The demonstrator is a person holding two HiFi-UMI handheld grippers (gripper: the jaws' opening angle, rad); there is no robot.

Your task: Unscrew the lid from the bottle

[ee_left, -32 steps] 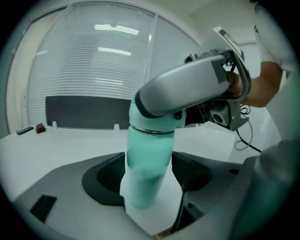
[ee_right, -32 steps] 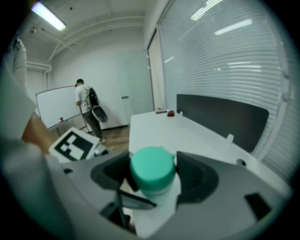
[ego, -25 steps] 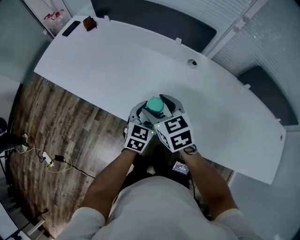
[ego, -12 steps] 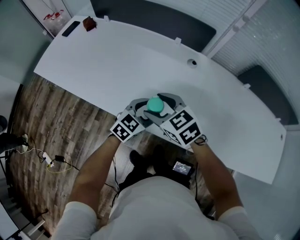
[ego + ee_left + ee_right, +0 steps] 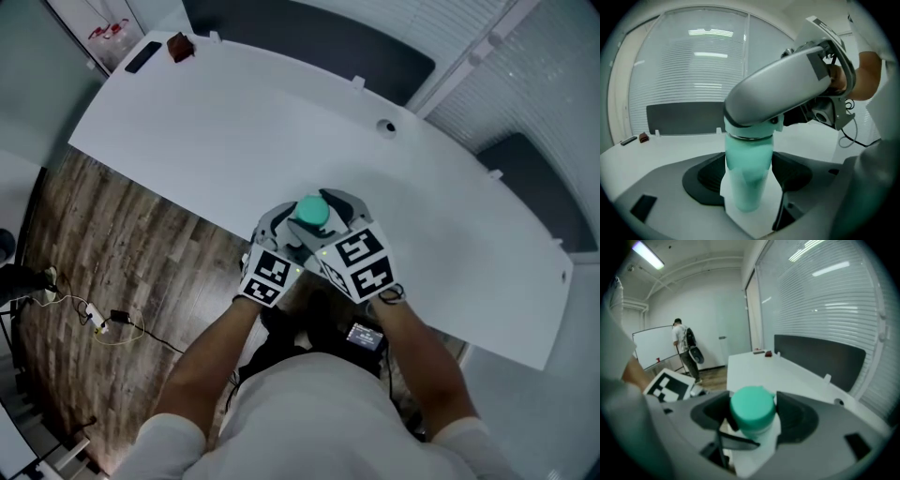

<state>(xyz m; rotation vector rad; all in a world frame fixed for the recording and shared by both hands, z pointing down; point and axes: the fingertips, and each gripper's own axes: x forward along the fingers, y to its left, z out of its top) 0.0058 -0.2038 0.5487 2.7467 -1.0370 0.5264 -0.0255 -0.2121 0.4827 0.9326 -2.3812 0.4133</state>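
My left gripper (image 5: 749, 185) pinches the pale green bottle (image 5: 746, 164) round its middle and holds it upright. My right gripper (image 5: 754, 427) sits on top and squeezes the green lid (image 5: 752, 409). The bottle is at the near edge of the white table (image 5: 234, 131).

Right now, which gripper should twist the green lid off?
Right. The right gripper has its jaws on the green lid, while the left gripper grips the bottle lower down, steadying it.

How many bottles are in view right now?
1. The teal bottle, held by the desk's near edge: left gripper on its body, right gripper on its lid. No others show.
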